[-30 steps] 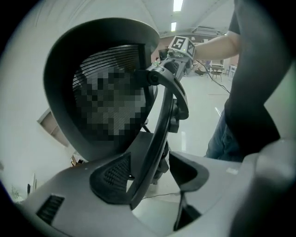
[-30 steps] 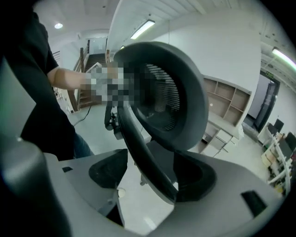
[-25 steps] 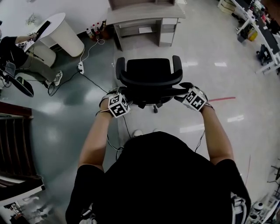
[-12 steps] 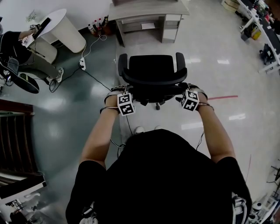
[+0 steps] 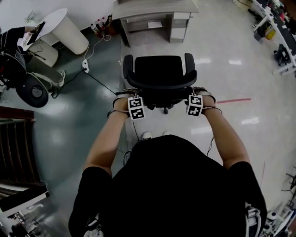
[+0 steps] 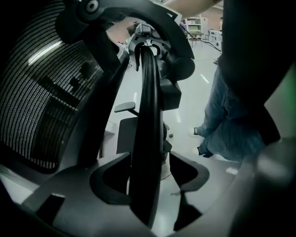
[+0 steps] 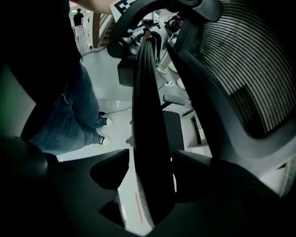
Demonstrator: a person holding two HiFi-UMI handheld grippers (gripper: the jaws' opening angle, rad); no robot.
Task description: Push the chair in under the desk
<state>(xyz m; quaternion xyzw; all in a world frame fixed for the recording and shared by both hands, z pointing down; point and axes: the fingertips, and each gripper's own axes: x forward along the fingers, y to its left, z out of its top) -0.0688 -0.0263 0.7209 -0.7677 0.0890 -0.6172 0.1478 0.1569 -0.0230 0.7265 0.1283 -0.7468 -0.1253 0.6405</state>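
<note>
At the rear of the seat back, the left gripper [image 6: 149,162] straddles the black curved back rim [image 6: 148,92] of the black mesh-backed office chair [image 5: 159,74]. The rim runs between the jaws. One jaw lies close against it and pale floor shows in the gap at the other, so this gripper is released, not clamped. The right gripper [image 7: 150,157] straddles the same rim toward its other end. Its jaws have just been closing a little with the rim between them, but slivers of floor still show on both sides of the rim, so it too stands released. In the head view both grippers point steeply down behind the backrest, marker cubes uppermost, one at each rear corner of the chair. The chair stands on the glossy pale floor [image 5: 231,55], its seat and two armrests facing the grey wooden desk [image 5: 152,7] at the far edge of the floor. It sits near the desk but apart from it, and no part of the seat is under the desk top. A thin red line [image 5: 233,100] marks the floor to the chair's right. A white power strip [image 5: 85,68] with a trailing cable lies to its left, near a white round table [image 5: 64,28].
</note>
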